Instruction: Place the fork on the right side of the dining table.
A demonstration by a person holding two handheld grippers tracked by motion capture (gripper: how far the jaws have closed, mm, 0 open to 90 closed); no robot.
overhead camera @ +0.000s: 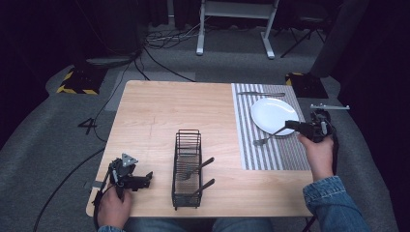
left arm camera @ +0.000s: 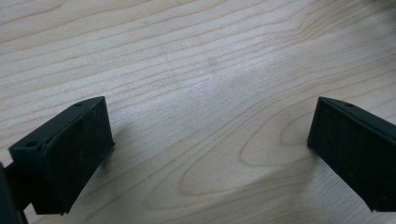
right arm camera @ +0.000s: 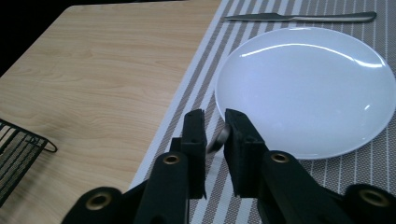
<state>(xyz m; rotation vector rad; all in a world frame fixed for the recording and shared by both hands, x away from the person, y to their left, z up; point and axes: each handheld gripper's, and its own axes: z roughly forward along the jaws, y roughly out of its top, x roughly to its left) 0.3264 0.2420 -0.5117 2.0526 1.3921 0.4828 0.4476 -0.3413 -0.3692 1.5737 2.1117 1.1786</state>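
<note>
Fork (overhead camera: 269, 137) pinched in right tongs (right arm camera: 215, 135), beside plate (overhead camera: 274, 116)

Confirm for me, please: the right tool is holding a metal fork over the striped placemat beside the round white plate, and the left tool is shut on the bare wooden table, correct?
Not quite: the left tool is open, its jaws standing wide apart over the bare wooden table, as the left gripper view shows. The rest holds: the right tool grips the metal fork over the striped placemat beside the round white plate.
</note>
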